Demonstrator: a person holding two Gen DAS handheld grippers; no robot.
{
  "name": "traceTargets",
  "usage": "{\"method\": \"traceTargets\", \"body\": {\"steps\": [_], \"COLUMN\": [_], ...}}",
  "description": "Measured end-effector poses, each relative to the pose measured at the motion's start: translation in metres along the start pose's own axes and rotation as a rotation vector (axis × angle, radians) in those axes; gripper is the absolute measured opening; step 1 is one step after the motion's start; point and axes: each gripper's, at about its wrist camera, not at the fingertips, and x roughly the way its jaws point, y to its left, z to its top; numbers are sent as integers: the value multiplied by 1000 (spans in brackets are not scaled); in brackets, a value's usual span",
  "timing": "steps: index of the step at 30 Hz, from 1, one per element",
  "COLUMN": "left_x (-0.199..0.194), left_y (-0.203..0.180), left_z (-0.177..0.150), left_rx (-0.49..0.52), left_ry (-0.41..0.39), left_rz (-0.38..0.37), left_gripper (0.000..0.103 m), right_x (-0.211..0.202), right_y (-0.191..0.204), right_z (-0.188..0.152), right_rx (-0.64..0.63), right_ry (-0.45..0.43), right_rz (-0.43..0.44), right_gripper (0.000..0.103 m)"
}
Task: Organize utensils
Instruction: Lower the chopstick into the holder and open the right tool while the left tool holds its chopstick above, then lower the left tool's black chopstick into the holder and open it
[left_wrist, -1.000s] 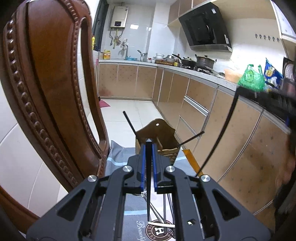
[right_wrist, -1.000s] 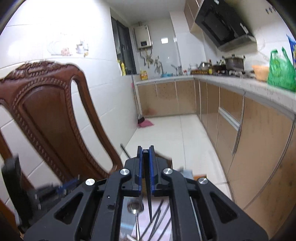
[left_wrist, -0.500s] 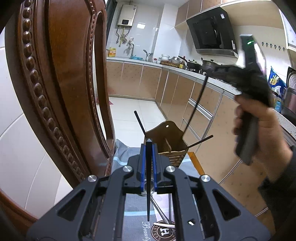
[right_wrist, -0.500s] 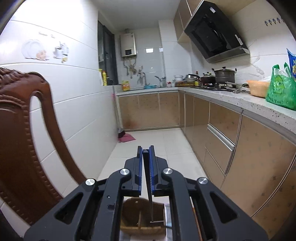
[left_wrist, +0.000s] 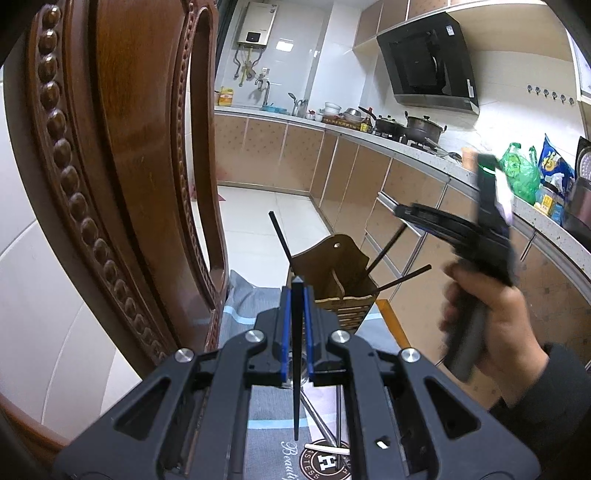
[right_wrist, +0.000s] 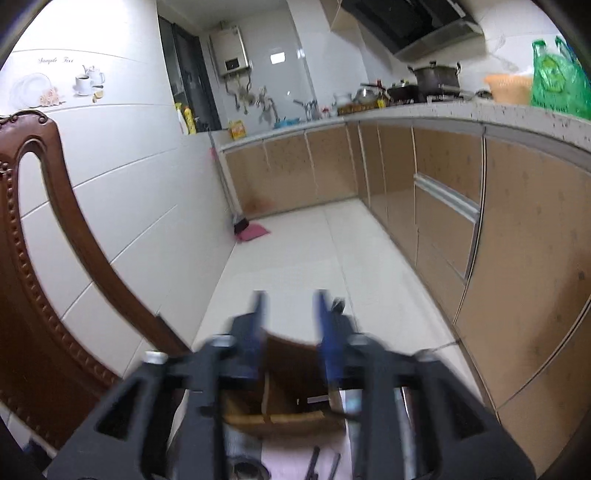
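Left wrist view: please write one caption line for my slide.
Left gripper clamps a black chopstick before the wooden holder; the right gripper hovers open above it.

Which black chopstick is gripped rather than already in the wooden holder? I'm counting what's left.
The chopstick clamped upright in the left gripper; three others lean out of the wooden holder.

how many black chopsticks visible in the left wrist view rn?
4. Three stick out of the wooden holder: one leaning left, two leaning right. One is clamped in the left gripper. More may be hidden under the gripper.
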Motion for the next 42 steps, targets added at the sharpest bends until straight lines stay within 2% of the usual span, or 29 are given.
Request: {"method": "traceTargets", "body": {"steps": [1,2,4,6,8,11,12,14,16,18,21,26,31,36,39,42], "left_x": [0,1,2,5,9,12,12,11,10,8,10,25,58,106,135,173], "left_y": [0,0,0,-1,-4,-7,-8,-13,-20,-29,-40,-56,-57,-51,-42,-30], "left_z": [0,0,-1,-3,-5,-7,-5,2,11,29,66,125,154,152,133,104], "left_rx": [0,-2,-6,-16,-9,-20,-31,-39,-28,-29,-43,-46,-87,-113,-136,-172], "left_ry": [1,0,0,6,19,23,19,-4,-20,-47,-92,-166,-185,-157,-114,-21], "left_rz": [0,3,6,-1,3,-7,-13,-2,8,16,55,93,69,84,98,85], "left_gripper": [6,6,6,6,6,6,6,6,6,6,6,6,6,6,6,7], "right_x": [-16,-30,-74,-111,-132,-144,-136,-123,-121,-120,-118,-118,-113,-112,-110,-104], "right_y": [-7,-12,-26,-36,-42,-56,-60,-60,-60,-63,-79,-96,-102,-105,-107,-107], "right_z": [-4,-9,-30,-60,-91,-141,-152,-160,-161,-161,-154,-148,-146,-144,-145,-146], "right_rx": [18,26,33,27,-10,-8,9,4,-44,-58,32,71,89,99,106,110], "right_ry": [-24,-49,-109,-150,-137,-100,-31,46,11,15,40,42,51,53,61,83], "right_rz": [19,31,64,66,53,-32,-27,22,-12,-36,14,14,18,26,30,35], "right_gripper": [65,71,93,100,100,100,100,100,100,100,100,100,100,100,100,100]}}
